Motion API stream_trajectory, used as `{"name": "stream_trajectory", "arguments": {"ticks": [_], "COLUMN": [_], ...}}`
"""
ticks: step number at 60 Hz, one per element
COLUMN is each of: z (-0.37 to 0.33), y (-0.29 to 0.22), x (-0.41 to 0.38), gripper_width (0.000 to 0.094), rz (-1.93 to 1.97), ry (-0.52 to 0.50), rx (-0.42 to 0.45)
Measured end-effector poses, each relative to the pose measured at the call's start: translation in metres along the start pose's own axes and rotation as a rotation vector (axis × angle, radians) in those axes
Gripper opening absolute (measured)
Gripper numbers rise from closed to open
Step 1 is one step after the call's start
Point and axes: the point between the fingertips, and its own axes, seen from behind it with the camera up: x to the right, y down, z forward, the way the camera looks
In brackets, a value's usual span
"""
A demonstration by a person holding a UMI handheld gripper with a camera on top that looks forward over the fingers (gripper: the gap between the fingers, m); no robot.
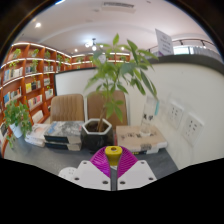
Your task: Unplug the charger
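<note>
The jaws are closed around a small yellow-topped charger [113, 152], pinched between the magenta pads [112, 164]. With the wall sockets [186, 122] well beyond and right, it appears already unplugged; setting it on the counter [60, 160] likely follows.

A grey tabletop [160, 160] carries a hexagonal planter [97, 131] with a tall leafy plant [120, 70] near its middle, a box [140, 138] beside it toward one side, and stacked magazines [55, 135] toward the other.

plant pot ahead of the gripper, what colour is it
Black, with a white inner rim: the plant pot, seen in the gripper view, beyond the gripper.
</note>
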Motion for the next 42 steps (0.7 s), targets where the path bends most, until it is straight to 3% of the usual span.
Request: {"name": "stream_trajectory", "arguments": {"ticks": [6, 11, 19, 22, 27, 30, 36, 39, 42], "z": [0.013, 0.015, 0.017, 0.019, 0.013, 0.010, -0.009, -0.023, -0.043], "y": [0.079, 0.117, 0.165, 0.160, 0.161, 0.154, 0.127, 0.103, 0.075], "x": [0.023, 0.029, 0.019, 0.022, 0.033, 0.037, 0.039, 0.038, 0.034], "gripper_width": [0.0054, 0.0055, 0.0132, 0.0178, 0.0228, 0.0325, 0.0735, 0.0814, 0.0830], "rz": [0.036, 0.050, 0.076, 0.072, 0.047, 0.044, 0.013, -0.002, -0.008], "ry": [0.008, 0.008, -0.038, -0.020, 0.036, 0.058, 0.079, 0.090, 0.091], "rx": [-0.161, -0.216, -0.314, -0.268, -0.291, -0.266, -0.225, -0.172, -0.122]}}
